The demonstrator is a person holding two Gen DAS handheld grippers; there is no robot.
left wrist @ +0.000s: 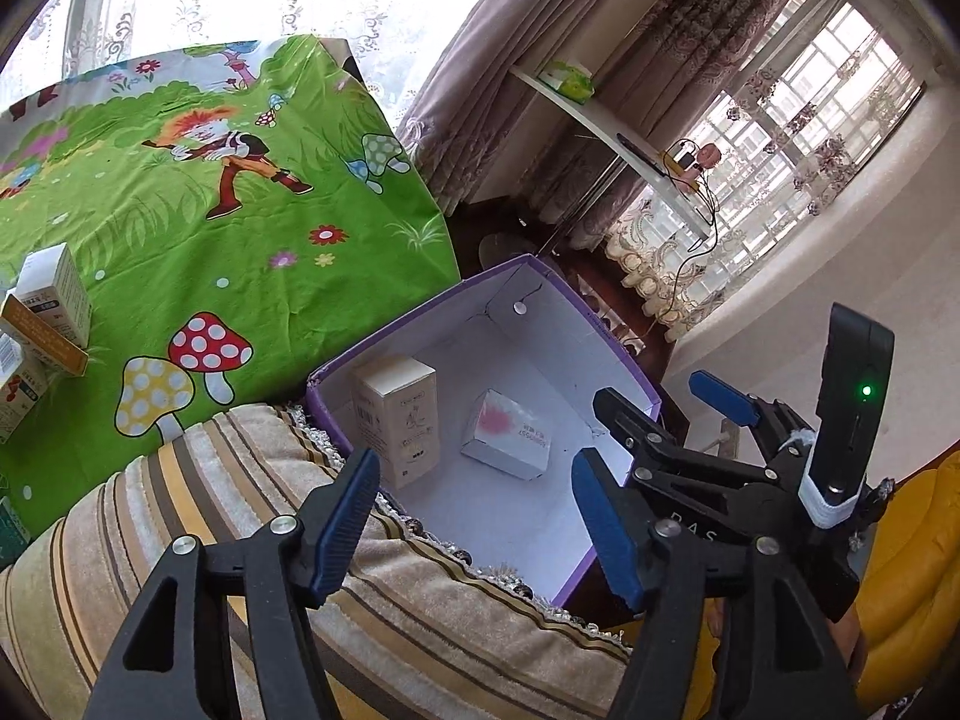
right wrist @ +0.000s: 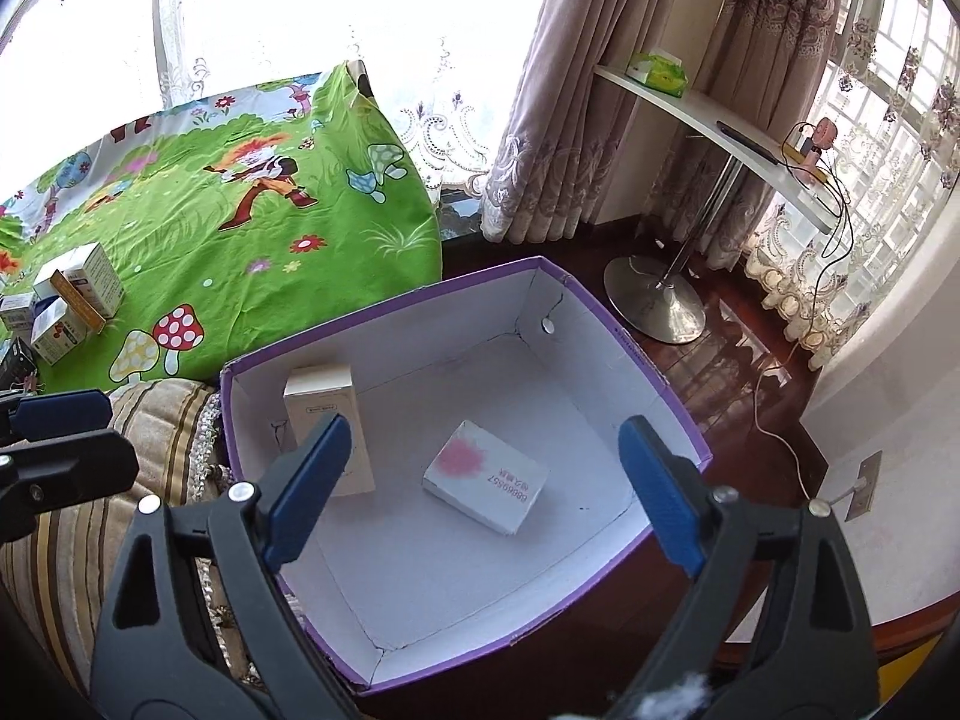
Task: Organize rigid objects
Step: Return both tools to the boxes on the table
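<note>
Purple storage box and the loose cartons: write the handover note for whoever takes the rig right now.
Left claw: open, empty, over the striped cushion at the box's near edge.
Right claw: open, empty, above the purple box.
In the box: a tall cream carton standing upright near the left wall, and a flat white carton with a pink blotch lying on the floor, apart from it.
Left to do: a cluster of small cartons sits on the green cartoon sheet, left of the box. Carry them over one at a time.
</note>
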